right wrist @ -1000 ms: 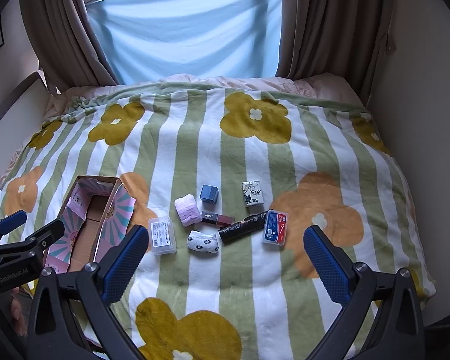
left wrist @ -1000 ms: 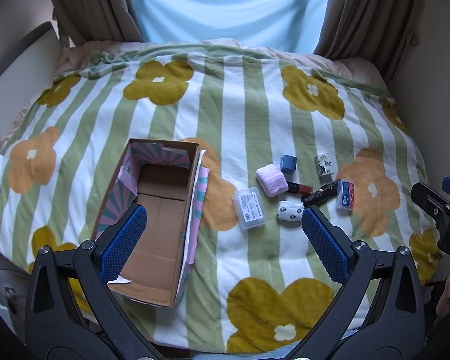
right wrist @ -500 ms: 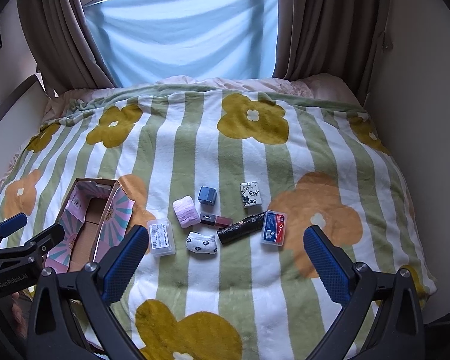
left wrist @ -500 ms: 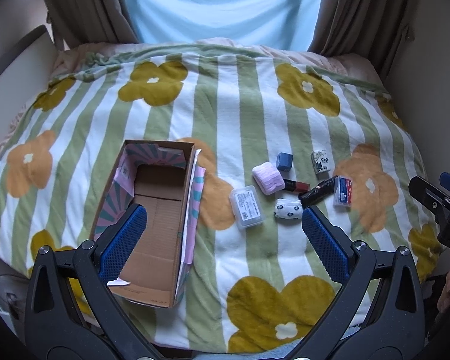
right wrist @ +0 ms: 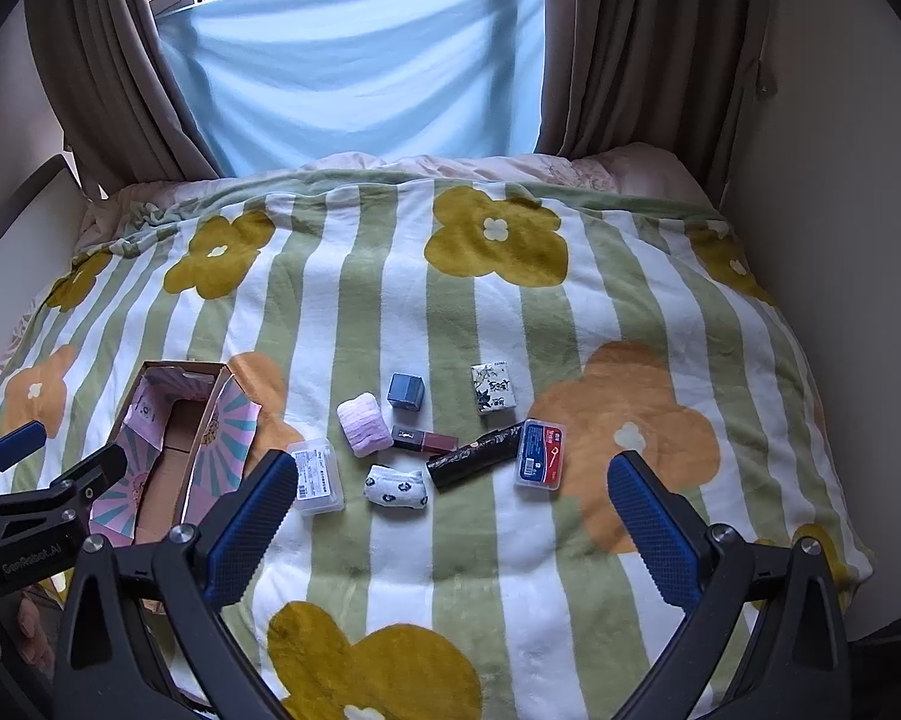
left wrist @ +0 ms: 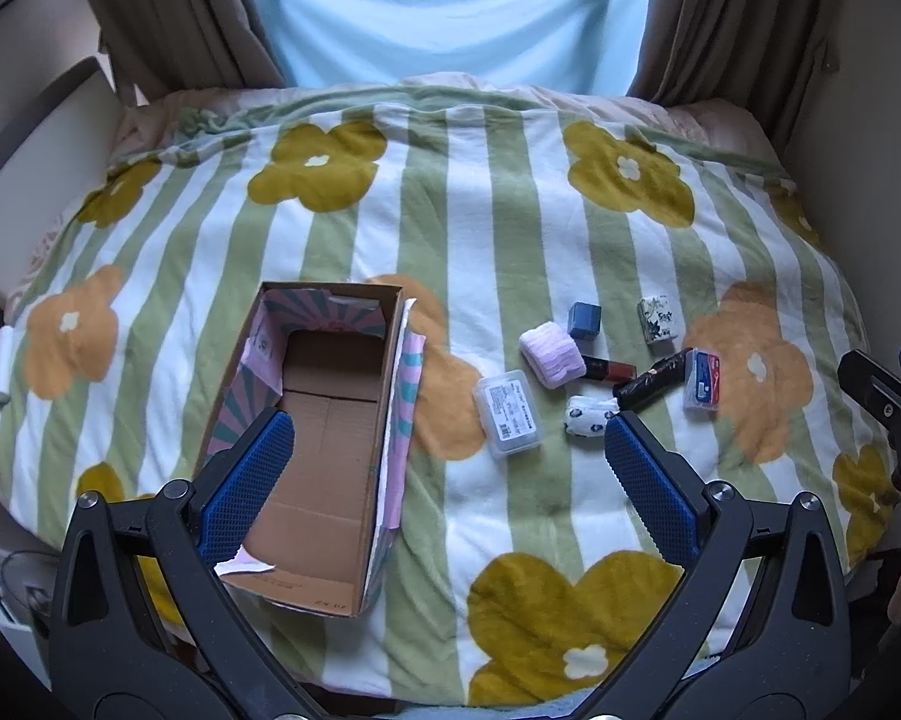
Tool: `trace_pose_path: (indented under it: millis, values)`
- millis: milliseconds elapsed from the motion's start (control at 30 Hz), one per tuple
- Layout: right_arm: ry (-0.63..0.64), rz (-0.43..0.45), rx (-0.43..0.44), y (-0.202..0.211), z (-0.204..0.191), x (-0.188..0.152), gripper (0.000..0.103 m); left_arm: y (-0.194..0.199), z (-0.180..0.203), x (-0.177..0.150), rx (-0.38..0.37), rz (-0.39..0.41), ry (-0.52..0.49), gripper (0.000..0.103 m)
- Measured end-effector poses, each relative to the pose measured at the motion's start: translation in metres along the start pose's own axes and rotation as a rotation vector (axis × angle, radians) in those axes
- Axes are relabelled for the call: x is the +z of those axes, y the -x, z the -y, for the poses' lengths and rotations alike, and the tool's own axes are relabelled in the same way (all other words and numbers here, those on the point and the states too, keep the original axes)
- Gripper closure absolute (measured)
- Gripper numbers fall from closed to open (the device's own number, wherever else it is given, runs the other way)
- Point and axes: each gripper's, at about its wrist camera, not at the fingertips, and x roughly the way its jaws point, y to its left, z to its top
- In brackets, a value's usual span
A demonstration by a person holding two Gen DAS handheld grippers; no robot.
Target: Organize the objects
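An open, empty cardboard box with pink striped flaps lies on the bed at the left; it also shows in the right wrist view. Right of it lie small items: a clear plastic case, a pink cloth roll, a blue cube, a lipstick, a white spotted sock roll, a black tube, a patterned white packet and a red-and-blue case. My left gripper is open and empty near the front edge. My right gripper is open and empty, before the items.
The bed carries a green-and-white striped blanket with yellow and orange flowers. Brown curtains and a blue sheet hang behind. A wall stands at the right, a headboard at the left.
Both grippers have drawn back and risen slightly, so the bed and items appear a little farther away. Nothing on the bed has moved.
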Motion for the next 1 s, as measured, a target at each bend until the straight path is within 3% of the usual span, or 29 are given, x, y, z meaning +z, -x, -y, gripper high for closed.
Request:
trace_pose_path:
  millis: [133, 300, 533, 700, 867, 1000]
  values:
    - [-0.024, -0.015, -0.001, -0.003, 0.011, 0.004, 0.001, -0.004, 0.006, 0.008, 0.024, -0.015, -0.014, 0.001]
    - [-0.081, -0.049, 0.007, -0.018, 0.039, 0.008, 0.001, -0.016, 0.003, 0.017, -0.038, -0.077, 0.068, 0.001]
    - [-0.157, -0.145, 0.028, -0.072, 0.080, 0.006, 0.001, -0.052, 0.014, 0.015, 0.018, -0.108, 0.077, 0.001]
    - [-0.151, -0.207, 0.020, -0.126, 0.104, 0.004, 0.001, -0.102, 0.027, 0.009, 0.040, -0.194, 0.109, 0.001]
    - [-0.145, -0.275, 0.047, -0.182, 0.120, -0.002, 0.001, -0.162, 0.047, 0.004, 0.114, -0.270, 0.090, 0.001]
    - [-0.146, -0.338, 0.064, -0.224, 0.130, -0.008, 0.001, -0.210, 0.055, 0.000, 0.116, -0.327, 0.121, 0.001]
